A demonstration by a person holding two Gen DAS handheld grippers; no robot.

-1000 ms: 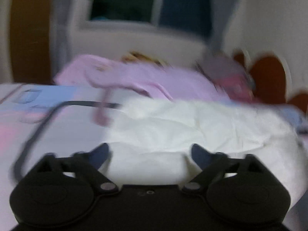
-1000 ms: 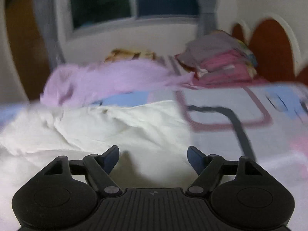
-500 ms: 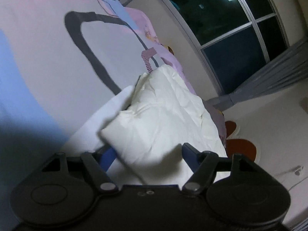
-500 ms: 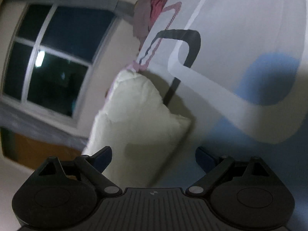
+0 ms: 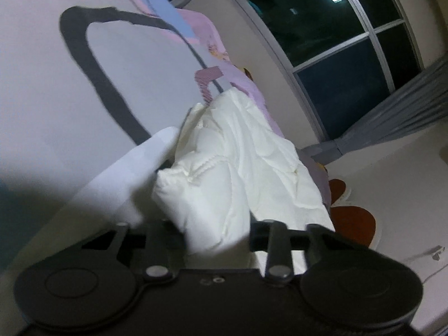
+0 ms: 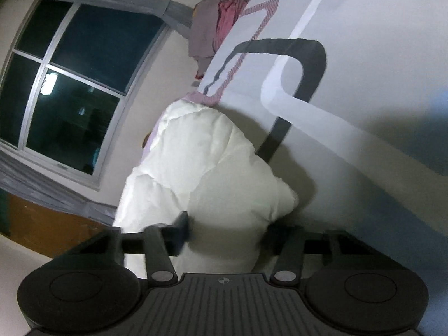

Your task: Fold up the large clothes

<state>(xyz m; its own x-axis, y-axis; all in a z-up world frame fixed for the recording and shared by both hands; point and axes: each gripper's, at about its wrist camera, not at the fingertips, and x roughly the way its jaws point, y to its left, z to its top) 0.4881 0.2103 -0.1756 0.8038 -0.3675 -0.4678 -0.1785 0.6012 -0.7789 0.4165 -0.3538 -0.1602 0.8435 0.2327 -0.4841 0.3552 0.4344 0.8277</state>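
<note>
- The left gripper has its fingers clenched on a thick corner of the white padded garment; half a second ago those fingers stood wide apart with the same corner lying loose between them.
- The right gripper likewise pinches the other end of the white padded garment; its left finger presses into the puffy fabric, while its right finger is mostly hidden behind the bulge. In the frame before, both of its fingers were spread wide and clear of the cloth.
- The garment lies bunched on the bed sheet, a pale sheet printed with grey, pink and blue shapes; in both views the cloth runs from the fingers up toward the far edge of the bed.
- Both cameras are tilted steeply, as they were half a second ago; a second ago they looked level across the bed and the garment lay spread wide and flat.
- A lilac cloth lies beyond the garment on the far side of the bed.
- In the right wrist view a stack of folded clothes, grey and pink, sits at the far corner of the bed sheet.
- A dark window with grey curtains stands behind the bed, and the window shows in the right wrist view too.
</note>
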